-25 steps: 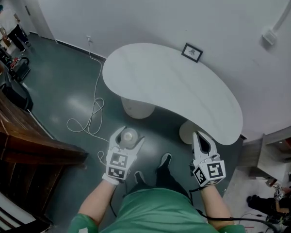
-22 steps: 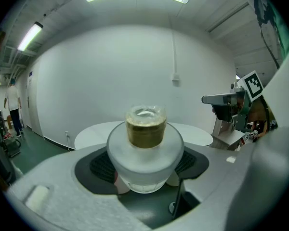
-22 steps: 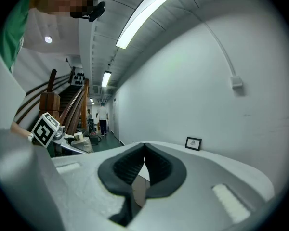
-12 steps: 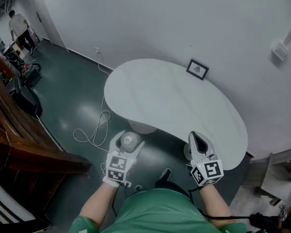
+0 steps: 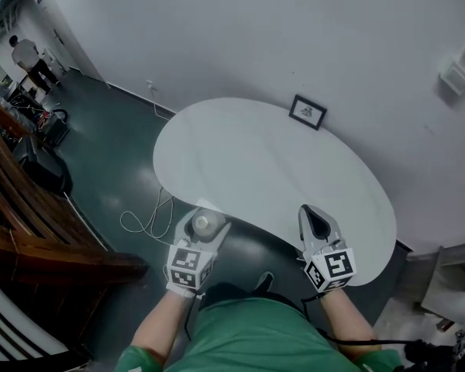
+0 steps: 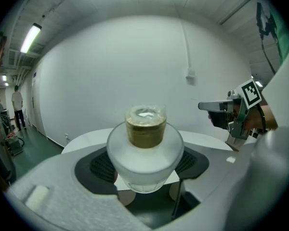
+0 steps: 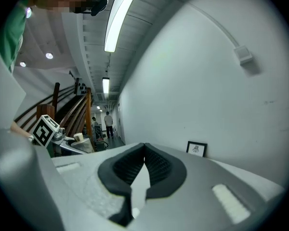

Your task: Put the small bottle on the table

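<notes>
Carry step: left gripper (image 5: 203, 231) jaws clamp the small bottle (image 6: 145, 148) by the desk (image 5: 271, 169) near edge; right gripper (image 5: 316, 222) jaws closed, empty. Next: reach farther over the desk, lower, release

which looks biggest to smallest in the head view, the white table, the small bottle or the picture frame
1. white table, by far the largest.
2. picture frame and small bottle look about alike; the bottle is much nearer the camera, so I won't rank them.
</notes>
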